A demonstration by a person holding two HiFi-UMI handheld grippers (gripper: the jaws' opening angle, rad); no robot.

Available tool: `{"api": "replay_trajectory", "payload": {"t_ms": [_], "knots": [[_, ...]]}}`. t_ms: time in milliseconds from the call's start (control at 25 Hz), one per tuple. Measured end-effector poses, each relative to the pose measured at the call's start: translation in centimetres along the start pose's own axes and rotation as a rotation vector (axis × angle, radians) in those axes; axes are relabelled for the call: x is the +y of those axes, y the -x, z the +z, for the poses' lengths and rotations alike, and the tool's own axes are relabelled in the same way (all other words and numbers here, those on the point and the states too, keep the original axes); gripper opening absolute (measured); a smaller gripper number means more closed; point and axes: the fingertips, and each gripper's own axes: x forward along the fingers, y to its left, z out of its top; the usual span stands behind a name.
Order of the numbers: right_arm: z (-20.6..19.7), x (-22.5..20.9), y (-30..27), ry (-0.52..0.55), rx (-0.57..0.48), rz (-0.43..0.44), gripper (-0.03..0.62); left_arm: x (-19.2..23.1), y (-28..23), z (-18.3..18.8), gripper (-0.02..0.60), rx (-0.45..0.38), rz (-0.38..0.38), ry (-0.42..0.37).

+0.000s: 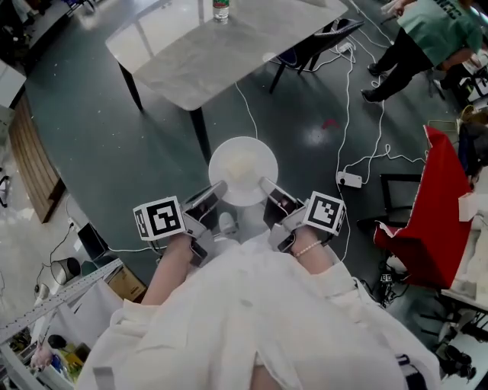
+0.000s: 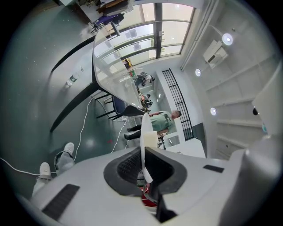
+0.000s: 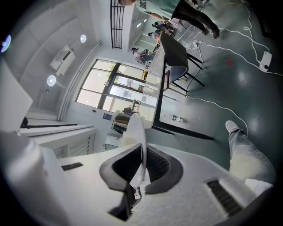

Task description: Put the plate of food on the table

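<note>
A round white plate (image 1: 243, 169) with pale food on it hangs level in front of the person, above the dark floor. My left gripper (image 1: 217, 190) is shut on the plate's left rim, and my right gripper (image 1: 266, 187) is shut on its right rim. In the left gripper view the plate (image 2: 145, 137) shows edge-on between the dark pads. The right gripper view shows the same plate (image 3: 136, 137) edge-on, pinched between its pads. The grey marble-topped table (image 1: 229, 46) stands ahead, a short way beyond the plate.
A bottle (image 1: 220, 9) stands on the table's far part. A dark chair (image 1: 316, 42) sits at its right side. White cables and a power strip (image 1: 349, 180) lie on the floor to the right. A red-draped object (image 1: 427, 213) is at right. A person (image 1: 427, 38) stands at the far right.
</note>
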Motion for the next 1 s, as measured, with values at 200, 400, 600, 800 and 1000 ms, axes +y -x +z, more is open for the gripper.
{"api": "replay_trajectory", "payload": {"t_ms": [200,400,600,800,1000], "knots": [[1.7,-0.3,-1.5,0.022,0.006,-0.004,0.012,0.8,-1.3,1.6,0.025,-0.004,0.008,0.016],[5.6,-0.9,-4.3,0.015,0.018,-0.015,0.012,1.7,-4.4,5.1,0.025,-0.005,0.013,0.037],[9.4,-1.2,-6.4,0.023,0.041,-0.036,0.012,1.9,-7.3,7.9,0.025,-0.019,0.026,0.103],[13.8,-1.4,-8.5,0.007,0.049,-0.035,0.012,2.3,-11.0,11.4,0.025,-0.015,0.024,0.041],[18.1,-1.4,-10.6,0.016,0.062,-0.028,0.012,2.2,-14.1,14.4,0.025,-0.037,0.040,0.097]]}}
